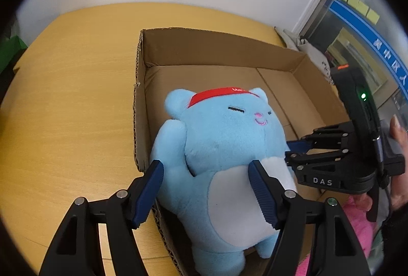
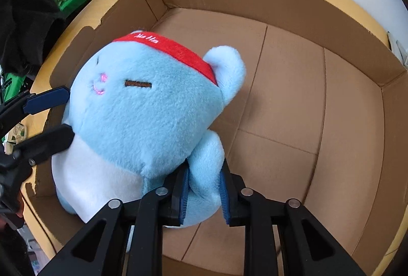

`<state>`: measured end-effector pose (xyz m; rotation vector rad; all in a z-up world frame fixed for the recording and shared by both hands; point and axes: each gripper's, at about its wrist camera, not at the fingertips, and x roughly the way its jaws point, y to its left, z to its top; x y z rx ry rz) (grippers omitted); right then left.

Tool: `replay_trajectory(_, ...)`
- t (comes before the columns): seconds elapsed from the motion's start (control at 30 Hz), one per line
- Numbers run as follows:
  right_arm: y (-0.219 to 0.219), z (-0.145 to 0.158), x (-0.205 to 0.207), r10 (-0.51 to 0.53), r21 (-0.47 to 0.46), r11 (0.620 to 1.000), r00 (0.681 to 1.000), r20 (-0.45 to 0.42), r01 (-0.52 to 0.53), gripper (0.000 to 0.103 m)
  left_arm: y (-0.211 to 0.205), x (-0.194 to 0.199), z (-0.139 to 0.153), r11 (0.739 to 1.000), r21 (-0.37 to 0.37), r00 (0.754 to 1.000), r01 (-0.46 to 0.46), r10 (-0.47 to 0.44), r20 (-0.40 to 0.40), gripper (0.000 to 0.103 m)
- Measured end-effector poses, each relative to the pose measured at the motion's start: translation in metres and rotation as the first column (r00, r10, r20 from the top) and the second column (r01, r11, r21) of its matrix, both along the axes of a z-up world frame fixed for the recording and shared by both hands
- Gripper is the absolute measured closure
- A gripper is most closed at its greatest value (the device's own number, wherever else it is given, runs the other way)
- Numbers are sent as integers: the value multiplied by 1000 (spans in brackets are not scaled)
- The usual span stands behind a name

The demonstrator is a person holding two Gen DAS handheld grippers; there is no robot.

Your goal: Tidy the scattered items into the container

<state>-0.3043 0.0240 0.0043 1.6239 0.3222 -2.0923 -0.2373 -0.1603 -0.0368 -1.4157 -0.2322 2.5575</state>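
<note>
Right wrist — jaws pinch plush (image 2: 142,118) arm

Fuzzy cloth plush toy (image 2: 142,118), matt corrugated cardboard box (image 2: 293,97), seemingly smooth wood table (image 1: 71,97).

left wrist view: we look steeply down along the left gripper (image 1: 206,189), close over the box's left wall.
right wrist view: we look steeper, close above the box (image 2: 280,8) floor.
shared: blue plush (image 1: 224,138), box, each other's gripper.
</note>
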Motion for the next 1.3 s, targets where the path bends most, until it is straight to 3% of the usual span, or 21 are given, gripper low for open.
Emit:
replay_trajectory(0.1, 17, 7, 5, -34, -65, 997, 999, -5, 34, 68, 3, -1, 1, 1000, -2, 1000, -5, 5, 7, 32)
replay_trajectory(0.17, 44, 26, 12, -85, -137, 987, 996, -30, 80, 54, 2, 1, 2, 1000, 7, 1000, -15, 15, 5, 32)
replay_trajectory(0.23, 71, 49, 21, -148, -138, 981, 983, -105, 133, 28, 1, 6, 8, 999, 15, 999, -33, 34, -13, 32)
replay_trajectory(0.3, 99, 67, 31, -220, -140, 970, 961, -168, 198, 16, 5, 17, 15, 999, 18, 999, -33, 34, -41, 32)
replay_trajectory(0.4, 131, 73, 46, -290, -124, 955, 936, -198, 269, 15, 20, 36, 25, 1000, 13, 997, 7, -6, -78, 32)
replay_trajectory(0.5, 173, 60, 68, -335, -94, 942, 927, -171, 323, 15, 36, 51, 20, 1000, 0, 998, 26, -26, -51, 32)
replay_trajectory(0.73, 195, 40, 96, -345, -84, 938, 931, -123, 336, 21, 48, 73, 8, 999, -5, 999, -43, 43, 7, 32)
replay_trajectory(0.9, 215, 82, 125, -367, -203, 923, 905, -216, 326, 21, 58, 101, 33, 999, 17, 998, -32, 33, -56, 32)
replay_trajectory(1.07, 234, 133, 183, -376, -327, 904, 878, -297, 276, 4, 78, 143, 53, 996, 61, 992, 72, -66, -103, 31)
replay_trajectory(1.3, 249, 150, 299, -309, -461, 878, 887, -344, 127, 3, 114, 213, 51, 969, 117, 972, 217, -204, -116, 31)
